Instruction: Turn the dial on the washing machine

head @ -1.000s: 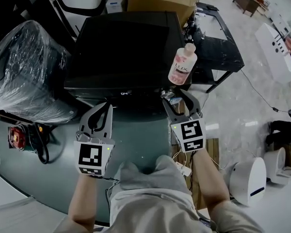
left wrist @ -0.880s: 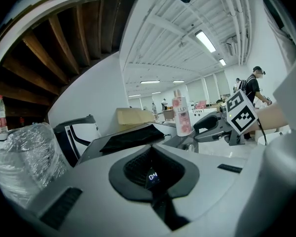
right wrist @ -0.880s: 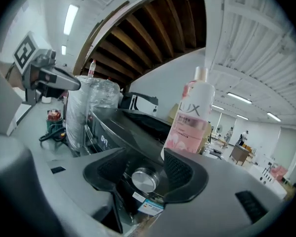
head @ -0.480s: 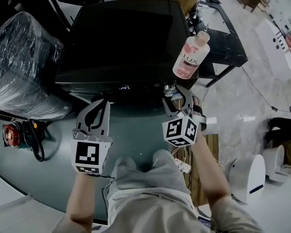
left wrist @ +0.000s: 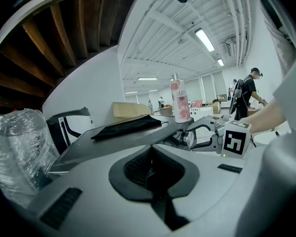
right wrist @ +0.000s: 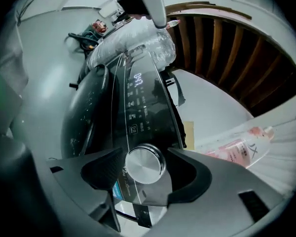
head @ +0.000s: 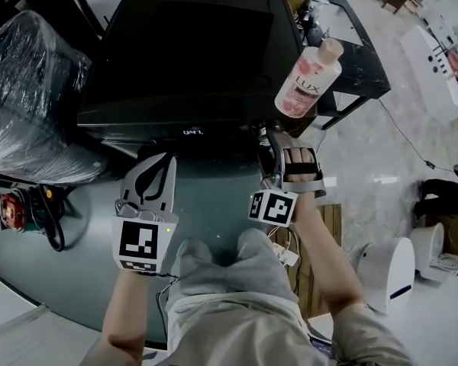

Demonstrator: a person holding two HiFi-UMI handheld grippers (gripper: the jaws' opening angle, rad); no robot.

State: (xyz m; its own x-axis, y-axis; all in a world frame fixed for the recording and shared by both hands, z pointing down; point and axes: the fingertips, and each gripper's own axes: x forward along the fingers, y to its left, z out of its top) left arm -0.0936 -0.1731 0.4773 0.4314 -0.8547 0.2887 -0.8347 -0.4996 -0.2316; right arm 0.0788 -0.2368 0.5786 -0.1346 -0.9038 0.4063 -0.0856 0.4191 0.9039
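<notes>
The dial is a shiny round knob. It sits high on the front panel of the washing machine, over on the machine's right side. The right gripper is turned on its side, with one jaw on each side of the dial. Its jaws have just been opening and now stand wide apart. The dial is between them, and the pads look very close to it but are not squeezing it.

So I think the job right now is to get a good hold. Push straight in so the dial sits in the middle. Squeeze until both pads press its rim. Then roll the hand slowly and watch the lit numbers on the panel.

The left gripper hangs in front of the machine, further left. Its jaws are together with nothing in them.

A pink bottle stands on the machine's top near the right edge, just above the working hand. A bump could tip it over. A big bundle in clear plastic sits close on the left, and a black table is on the right. The person's knees are near the machine's front. The floor to the right gives the elbow room to swing.
</notes>
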